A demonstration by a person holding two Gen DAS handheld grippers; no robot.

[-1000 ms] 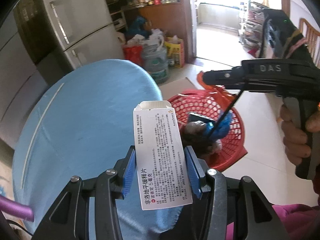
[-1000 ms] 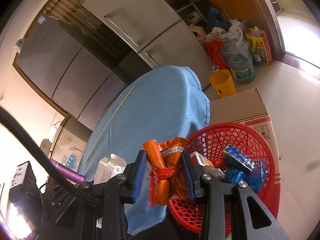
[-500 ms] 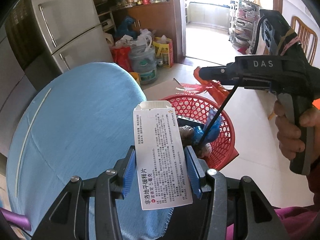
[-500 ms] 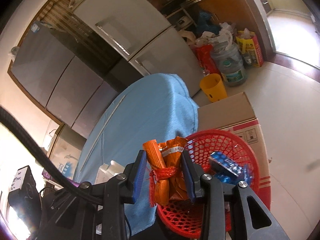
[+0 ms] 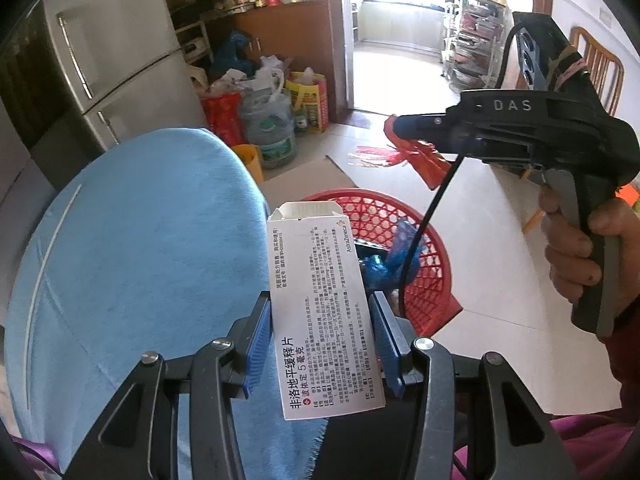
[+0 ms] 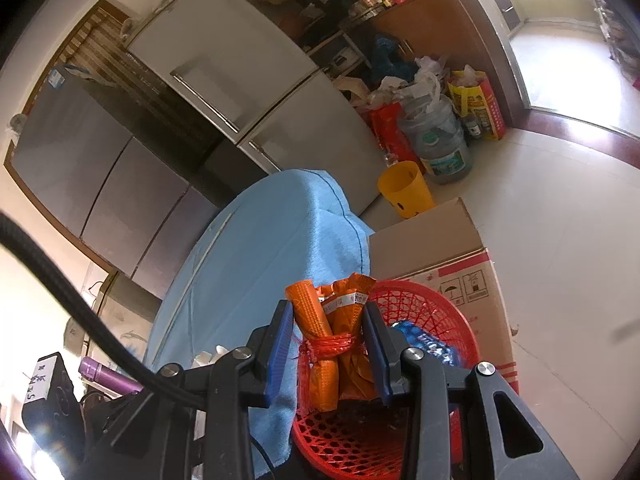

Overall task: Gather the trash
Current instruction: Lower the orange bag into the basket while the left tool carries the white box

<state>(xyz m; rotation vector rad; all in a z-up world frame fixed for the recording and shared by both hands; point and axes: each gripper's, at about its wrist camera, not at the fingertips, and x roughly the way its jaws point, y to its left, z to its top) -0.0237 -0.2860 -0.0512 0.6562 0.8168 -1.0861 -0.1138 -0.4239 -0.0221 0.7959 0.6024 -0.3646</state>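
My left gripper (image 5: 320,344) is shut on a white medicine box (image 5: 320,312) with an open top flap, held above the blue-clothed table edge beside the red mesh basket (image 5: 432,276). My right gripper (image 6: 328,348) is shut on an orange wrapper bundle (image 6: 332,340) tied with red netting, held over the red basket (image 6: 440,312). In the left wrist view the right gripper (image 5: 404,128) is high above the basket, with the orange bundle (image 5: 420,156) hanging from it. Blue wrappers (image 5: 396,256) lie in the basket.
A round table with a blue cloth (image 5: 140,260) is at the left. The basket rests on a cardboard box (image 6: 436,244). A yellow bin (image 6: 404,188), a water jug (image 6: 436,144), bags and fridges (image 6: 240,80) stand behind. A wooden chair (image 5: 600,68) is far right.
The right gripper has risen well above the basket with the orange bundle. The left gripper has lifted and pulled back a little, still holding the box.
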